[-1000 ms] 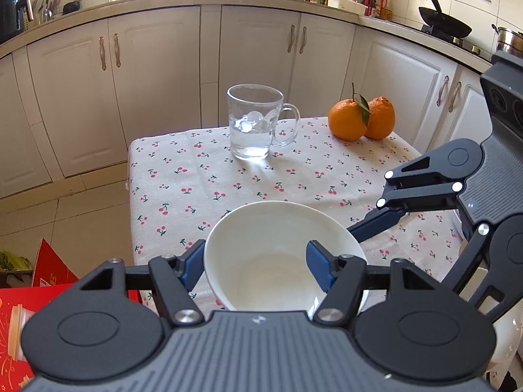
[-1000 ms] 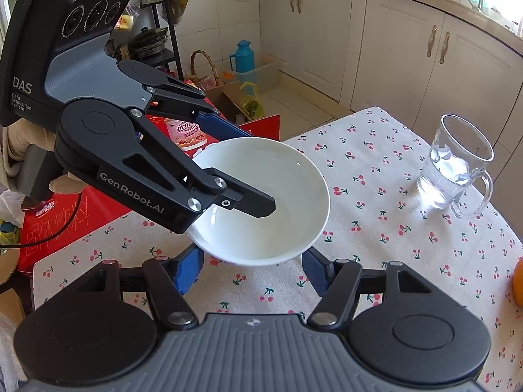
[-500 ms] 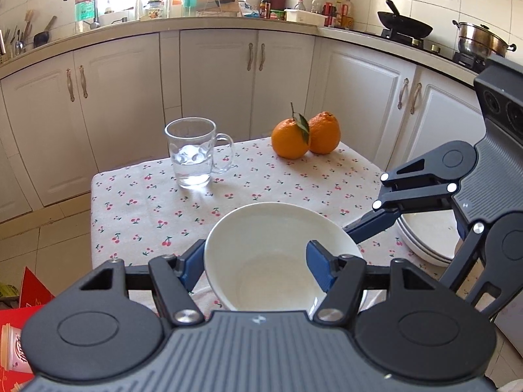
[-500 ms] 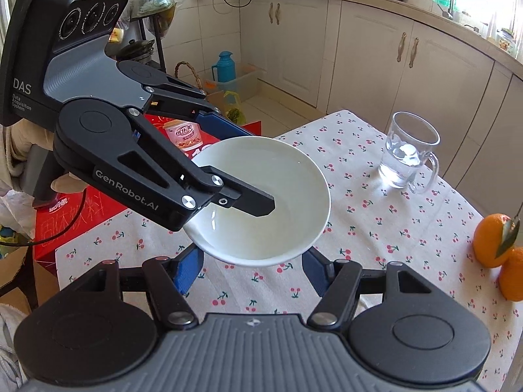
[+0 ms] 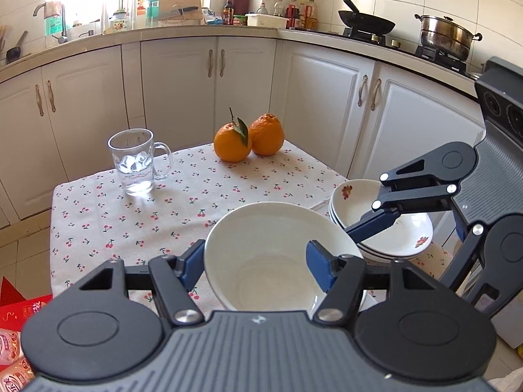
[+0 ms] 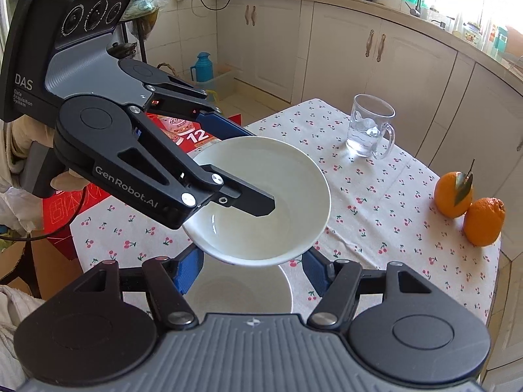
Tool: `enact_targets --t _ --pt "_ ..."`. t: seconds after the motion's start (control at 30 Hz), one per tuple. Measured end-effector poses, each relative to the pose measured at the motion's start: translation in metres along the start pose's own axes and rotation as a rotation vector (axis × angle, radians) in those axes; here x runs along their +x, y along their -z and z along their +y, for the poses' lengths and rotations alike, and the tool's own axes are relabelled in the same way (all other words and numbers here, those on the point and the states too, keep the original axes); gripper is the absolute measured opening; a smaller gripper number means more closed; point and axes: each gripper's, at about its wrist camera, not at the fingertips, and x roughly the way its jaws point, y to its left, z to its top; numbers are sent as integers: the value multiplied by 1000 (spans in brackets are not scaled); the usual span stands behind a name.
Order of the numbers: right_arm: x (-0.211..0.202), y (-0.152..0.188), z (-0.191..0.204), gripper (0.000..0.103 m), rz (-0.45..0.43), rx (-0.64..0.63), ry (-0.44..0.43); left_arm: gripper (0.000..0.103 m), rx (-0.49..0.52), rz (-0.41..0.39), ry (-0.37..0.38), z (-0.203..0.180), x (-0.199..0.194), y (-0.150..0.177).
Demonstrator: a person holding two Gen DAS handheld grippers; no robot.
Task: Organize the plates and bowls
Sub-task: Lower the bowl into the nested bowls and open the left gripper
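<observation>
Gripping one white bowl (image 5: 261,254) from opposite sides, the left gripper (image 5: 256,261) and right gripper (image 6: 250,269) are clamping its rim with narrowed jaws above the cherry-print tablecloth (image 5: 163,205).

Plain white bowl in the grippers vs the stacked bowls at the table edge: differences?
The plain white bowl is undecorated; the stacked white bowls carry small red-orange flower prints. The plain bowl is held off the cherry-print tablecloth by the left gripper and right gripper, each clamped across its rim; the stack rests on the table. One is single, the others nested. All are white, glossy, upright.
</observation>
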Motion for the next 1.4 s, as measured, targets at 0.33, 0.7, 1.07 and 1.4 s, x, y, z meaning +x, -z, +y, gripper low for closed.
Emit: enact_targets --t 0.33,0.7,1.07,1.4 --pt "-18 32 11 71 17 41 19 65 3 25 40 -28 4 12" --pt "-8 52 13 72 48 67 -10 65 -25 69 56 -33 11 27" --pt "-5 55 13 72 57 71 -19 65 -36 81 62 -30 15 30" --pt "-5 55 11 86 40 82 -30 86 -30 52 74 -29 10 34"
